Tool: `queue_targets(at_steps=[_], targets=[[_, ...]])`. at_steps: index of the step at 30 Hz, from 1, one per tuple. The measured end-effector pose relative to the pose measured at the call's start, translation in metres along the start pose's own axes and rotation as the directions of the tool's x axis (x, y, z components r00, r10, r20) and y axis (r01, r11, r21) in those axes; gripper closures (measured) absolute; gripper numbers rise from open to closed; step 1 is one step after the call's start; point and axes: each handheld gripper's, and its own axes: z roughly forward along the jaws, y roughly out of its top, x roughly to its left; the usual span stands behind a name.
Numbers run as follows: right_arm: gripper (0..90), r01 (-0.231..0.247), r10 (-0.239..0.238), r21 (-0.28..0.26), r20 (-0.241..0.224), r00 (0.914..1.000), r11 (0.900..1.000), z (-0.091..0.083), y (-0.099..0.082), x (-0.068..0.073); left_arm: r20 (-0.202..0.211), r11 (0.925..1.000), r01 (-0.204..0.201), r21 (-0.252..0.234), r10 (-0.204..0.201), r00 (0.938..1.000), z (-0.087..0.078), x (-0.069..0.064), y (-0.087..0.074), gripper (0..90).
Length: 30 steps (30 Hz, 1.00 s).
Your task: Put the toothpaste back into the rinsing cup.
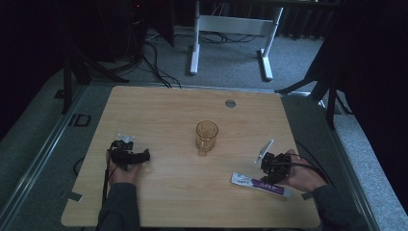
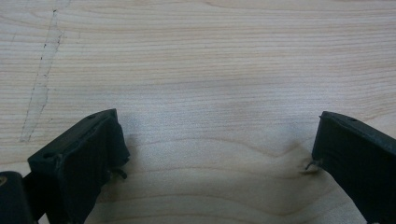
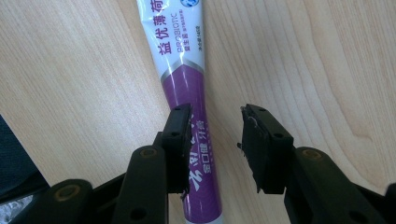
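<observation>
High view: amber glass point(image 1: 207, 136) stands mid-table point(image 1: 168, 106).
Right gripper point(image 3: 215, 140): jaws apart, poised over purple-and-white tube point(image 3: 184, 74) lying near the table's front edge.
Left gripper point(image 2: 215, 144): jaws wide apart above bare wood.

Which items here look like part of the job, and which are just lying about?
Likely in play:
- toothpaste tube, lying flat under the open right hand-held gripper
- amber glass cup, upright mid-table
- left hand-held gripper, open over bare wood

Lying about:
- table's round grommet
- white desk frame behind
- floor cables
</observation>
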Motion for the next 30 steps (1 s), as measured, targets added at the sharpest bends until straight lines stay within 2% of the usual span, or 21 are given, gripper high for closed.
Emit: queue_targets(at_steps=[30], targets=[[61.3, 0.032, -0.031, 0.055, -0.035, 0.9989, 0.9979, 0.0100, 0.0090, 0.0055, 0.000, 1.0000, 0.000, 0.000, 0.000, 1.0000, 0.0000, 0.0000, 0.0000, 1.4]])
